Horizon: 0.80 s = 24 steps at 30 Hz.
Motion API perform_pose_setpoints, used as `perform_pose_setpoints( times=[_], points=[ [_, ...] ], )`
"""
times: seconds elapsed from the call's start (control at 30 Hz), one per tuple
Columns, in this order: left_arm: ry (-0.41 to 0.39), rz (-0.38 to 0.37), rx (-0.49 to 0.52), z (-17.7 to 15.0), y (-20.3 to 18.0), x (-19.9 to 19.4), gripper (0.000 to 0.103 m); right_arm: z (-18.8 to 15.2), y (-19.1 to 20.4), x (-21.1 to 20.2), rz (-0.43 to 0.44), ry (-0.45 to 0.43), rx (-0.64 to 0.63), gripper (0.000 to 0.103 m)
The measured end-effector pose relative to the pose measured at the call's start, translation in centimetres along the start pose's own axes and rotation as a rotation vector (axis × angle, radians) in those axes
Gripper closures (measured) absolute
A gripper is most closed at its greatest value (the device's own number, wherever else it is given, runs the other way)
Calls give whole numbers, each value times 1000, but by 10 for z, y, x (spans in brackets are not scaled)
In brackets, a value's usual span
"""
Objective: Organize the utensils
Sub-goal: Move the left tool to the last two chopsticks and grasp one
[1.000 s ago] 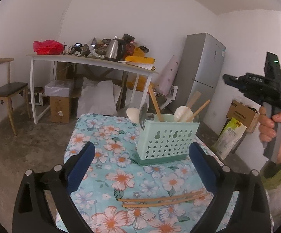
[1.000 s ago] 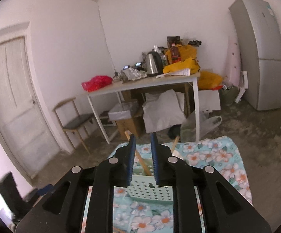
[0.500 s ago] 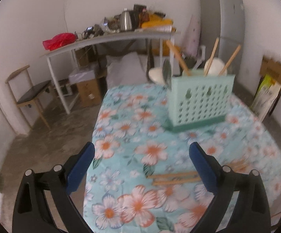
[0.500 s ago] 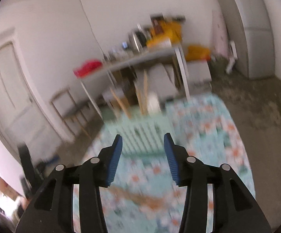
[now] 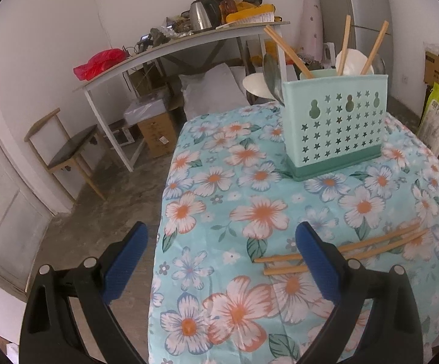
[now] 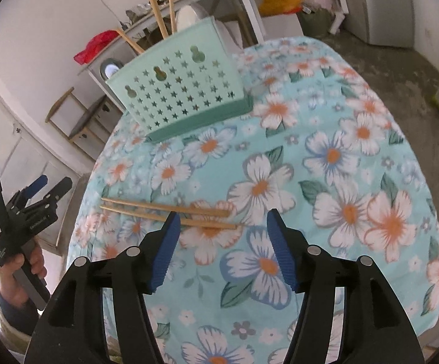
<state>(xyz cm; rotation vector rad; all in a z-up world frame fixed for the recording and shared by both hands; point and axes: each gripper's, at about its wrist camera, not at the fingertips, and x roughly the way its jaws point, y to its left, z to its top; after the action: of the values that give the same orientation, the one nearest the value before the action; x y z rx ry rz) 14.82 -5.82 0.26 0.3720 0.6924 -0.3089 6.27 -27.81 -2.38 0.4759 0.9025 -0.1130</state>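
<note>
Two wooden chopsticks (image 6: 171,210) lie side by side on the floral tablecloth (image 6: 334,157). My right gripper (image 6: 222,221) hovers just above their right ends; its jaws are opening and hold nothing. A mint perforated utensil holder (image 6: 183,97) stands farther back with chopsticks and spoons in it. In the left wrist view the same chopsticks (image 5: 368,247) pass behind the right finger of my left gripper (image 5: 219,236), which is wide open and empty over the table's left edge. The holder (image 5: 337,127) stands beyond it. A hand holds the left gripper (image 6: 42,186) at the far left of the right wrist view.
The tablecloth (image 5: 249,188) ends at a left edge with bare concrete floor below. Behind stand a cluttered white table (image 5: 189,39), a wooden chair (image 5: 65,148), cardboard boxes (image 5: 155,127), a grey fridge (image 5: 365,6) and a sack (image 5: 437,118).
Both grippers tilted downward toward the table. The right gripper's jaws went from nearly shut to wide apart as it dropped close over the chopsticks. The left gripper stayed open.
</note>
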Motion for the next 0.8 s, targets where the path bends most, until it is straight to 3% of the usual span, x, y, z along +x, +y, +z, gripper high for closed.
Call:
perform_pose_setpoints(
  times=[0.8],
  points=[
    [24,16,36,3,-10,20,7,5,-11,12,-12,19,33,43]
  ],
)
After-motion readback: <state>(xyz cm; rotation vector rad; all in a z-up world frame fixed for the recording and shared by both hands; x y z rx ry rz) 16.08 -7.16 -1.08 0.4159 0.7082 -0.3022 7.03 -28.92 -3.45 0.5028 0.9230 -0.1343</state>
